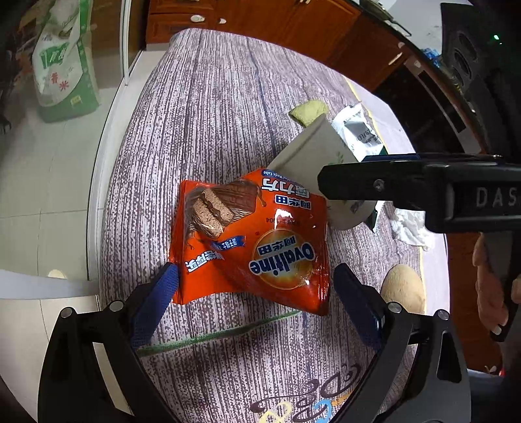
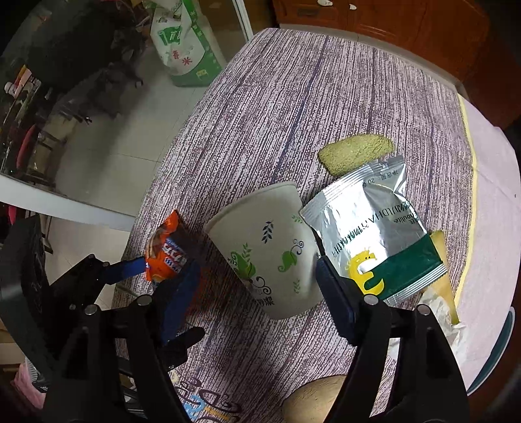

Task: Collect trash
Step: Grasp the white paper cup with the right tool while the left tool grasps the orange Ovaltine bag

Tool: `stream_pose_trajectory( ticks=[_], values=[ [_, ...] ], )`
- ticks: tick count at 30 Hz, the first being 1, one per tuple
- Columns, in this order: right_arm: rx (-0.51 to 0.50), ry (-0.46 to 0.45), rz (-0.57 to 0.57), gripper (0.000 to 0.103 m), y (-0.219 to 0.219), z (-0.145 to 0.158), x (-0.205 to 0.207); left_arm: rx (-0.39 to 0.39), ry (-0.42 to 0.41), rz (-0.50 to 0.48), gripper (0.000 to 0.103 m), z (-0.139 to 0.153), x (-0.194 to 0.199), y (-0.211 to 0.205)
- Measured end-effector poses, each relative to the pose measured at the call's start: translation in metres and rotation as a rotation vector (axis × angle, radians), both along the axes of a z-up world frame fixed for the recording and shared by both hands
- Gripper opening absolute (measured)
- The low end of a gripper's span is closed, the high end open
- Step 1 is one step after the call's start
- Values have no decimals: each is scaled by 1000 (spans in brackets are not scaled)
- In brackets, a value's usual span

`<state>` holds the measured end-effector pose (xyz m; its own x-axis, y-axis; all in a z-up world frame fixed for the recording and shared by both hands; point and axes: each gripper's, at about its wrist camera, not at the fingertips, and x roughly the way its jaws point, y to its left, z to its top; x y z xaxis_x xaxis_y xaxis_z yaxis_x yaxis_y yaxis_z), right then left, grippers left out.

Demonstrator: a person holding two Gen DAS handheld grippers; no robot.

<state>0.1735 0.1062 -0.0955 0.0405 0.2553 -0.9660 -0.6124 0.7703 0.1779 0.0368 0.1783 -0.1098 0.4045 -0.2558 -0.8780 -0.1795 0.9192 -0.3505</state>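
Pickup step: the left gripper, jaws wide, straddles the orange wrapper at frame centre. The right gripper, also wide, brackets the tipped paper cup on the table. Next, each likely must lower and close.

This is a lived-in home, most likely a dining corner beside a kitchen. A round worktop wears a printed purple-grey tablecloth with a pale border, the kind spread over a family table. Behind its far edge stand reddish-brown wooden cabinets with small pale knobs. On the light tiled floor to the far left sits a green-and-white rice sack (printed with Chinese characters), next to a sliding glass door frame. Further left, beyond the glass, household clutter piles up in shadow. Snack wrappers and a paper cup on the cloth fit an ordinary household.
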Motion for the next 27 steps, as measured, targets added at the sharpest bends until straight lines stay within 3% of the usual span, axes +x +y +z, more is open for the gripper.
stream_pose_trajectory(
  ticks=[3, 7, 8, 9, 10, 19, 27],
  values=[
    [-18, -6, 5, 75, 3, -6, 5, -9, -2, 11, 96, -1, 1, 4],
    [-20, 77, -19, 75, 5, -25, 13, -22, -3, 25, 96, -3, 1, 13],
    [-19, 92, -27, 72, 5, -29, 14, -24, -4, 26, 96, -3, 0, 14],
    [-16, 107, -36, 58, 3, -32, 13, -28, -11, 29, 96, -2, -1, 14],
    [-7, 121, -49, 59, 2, -34, 12, -33, -14, 29, 96, -2, -2, 15],
    [97, 109, -111, 57, -26, 6, 10, -52, -32, 5, 96, 2, -3, 12],
    [89, 74, -132, 58, -51, 27, 3, 4, -15, -10, 96, -2, 9, 3]
  ],
)
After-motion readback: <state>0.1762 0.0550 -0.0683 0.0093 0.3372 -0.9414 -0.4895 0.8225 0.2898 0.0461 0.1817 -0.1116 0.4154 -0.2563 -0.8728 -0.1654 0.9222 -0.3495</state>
